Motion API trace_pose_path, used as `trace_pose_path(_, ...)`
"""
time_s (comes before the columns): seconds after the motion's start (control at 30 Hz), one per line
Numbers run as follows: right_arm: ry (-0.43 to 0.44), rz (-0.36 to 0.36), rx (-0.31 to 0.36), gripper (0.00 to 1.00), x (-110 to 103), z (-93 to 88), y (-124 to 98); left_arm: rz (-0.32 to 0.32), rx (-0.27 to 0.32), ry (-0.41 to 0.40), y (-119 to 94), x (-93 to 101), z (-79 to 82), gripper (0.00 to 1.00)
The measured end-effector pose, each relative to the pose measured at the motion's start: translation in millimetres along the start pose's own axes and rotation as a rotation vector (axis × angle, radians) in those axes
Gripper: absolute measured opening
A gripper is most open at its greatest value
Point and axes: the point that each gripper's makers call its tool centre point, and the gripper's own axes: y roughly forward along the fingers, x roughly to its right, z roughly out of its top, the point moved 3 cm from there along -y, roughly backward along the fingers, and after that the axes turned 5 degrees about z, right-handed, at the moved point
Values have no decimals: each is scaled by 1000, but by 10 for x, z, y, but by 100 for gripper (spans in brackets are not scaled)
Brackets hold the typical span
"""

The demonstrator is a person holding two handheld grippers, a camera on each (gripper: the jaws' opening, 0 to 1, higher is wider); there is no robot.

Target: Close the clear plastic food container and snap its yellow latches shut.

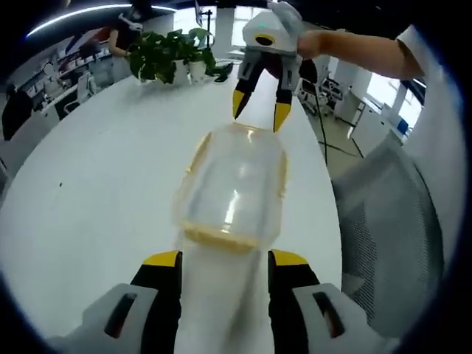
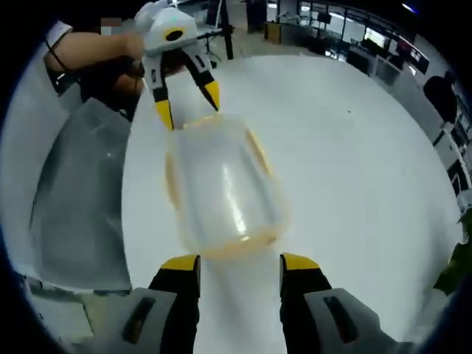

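The container [image 1: 232,188] sits on the table [image 1: 96,192] between my left gripper [image 1: 223,259] and right gripper [image 2: 240,259], both spread apart (holding nothing). Pressing one end could skid it away.

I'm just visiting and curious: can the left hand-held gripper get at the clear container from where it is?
Probably yes. The left hand-held gripper is open, and the clear container lies straight ahead on the white table with nothing between them.

Glossy clear plastic container [image 1: 234,184]
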Motion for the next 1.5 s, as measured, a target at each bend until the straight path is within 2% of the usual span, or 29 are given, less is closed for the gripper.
trace_pose_path(0.03, 20, 2, 12, 41, -4, 11, 1, 12, 17, -42, -27, -1, 28, 46)
trace_pose_path(0.13, 85, -15, 43, 41, 9, 48, 5, 27, 48, -101, -48, -15, 61, 48)
trace_pose_path(0.2, 141, -38, 64, 41, 31, 64, 8, 61, 51, -141, -56, -55, 51, 48)
trace_pose_path(0.27, 208, -10, 114, 41, -21, 119, 27, 77, 56, -170, -58, -60, 52, 48)
trace_pose_path(0.3, 226, -18, 109, 41, -15, 109, 25, 108, 42, -169, -66, -80, 39, 47)
trace_pose_path(0.33, 220, -24, 109, 41, -8, 108, 24, 151, 27, -123, -78, -108, 30, 48)
trace_pose_path(0.37, 242, -30, 116, 41, -14, 110, 26, 160, 29, -107, -78, -102, 40, 48)
trace_pose_path(0.47, 305, -37, 137, 41, -21, 121, 42, 133, 75, -216, -58, -21, 111, 50)
trace_pose_path(0.6, 350, -54, 145, 41, -24, 120, 63, 154, 70, -230, -50, -12, 125, 50)
trace_pose_path(0.77, 397, -85, 143, 41, -20, 106, 104, 164, 79, -319, -39, -36, 119, 48)
trace_pose_path(0.87, 435, -101, 165, 41, -5, 116, 112, 178, 87, -412, -44, -68, 119, 49)
trace_pose_path(1.0, 492, -109, 190, 41, 10, 104, 125, 227, 75, -459, -44, -112, 104, 49)
trace_pose_path(1.13, 539, -130, 168, 43, 29, 47, 147, 233, 36, -508, 21, -52, 73, 50)
trace_pose_path(1.17, 587, -132, 192, 43, 36, 60, 150, 234, 26, -523, 46, -24, 65, 50)
trace_pose_path(1.23, 598, -129, 189, 43, 53, 47, 146, 236, 5, -549, 79, 16, 50, 49)
trace_pose_path(1.27, 602, -128, 193, 42, 53, 56, 147, 236, 13, -556, 90, 24, 68, 48)
trace_pose_path(1.37, 632, -122, 196, 42, 50, 67, 165, 242, 17, -650, 126, 58, 90, 47)
trace_pose_path(1.5, 650, -114, 198, 42, 36, 76, 181, 230, -11, -652, 180, 111, 90, 46)
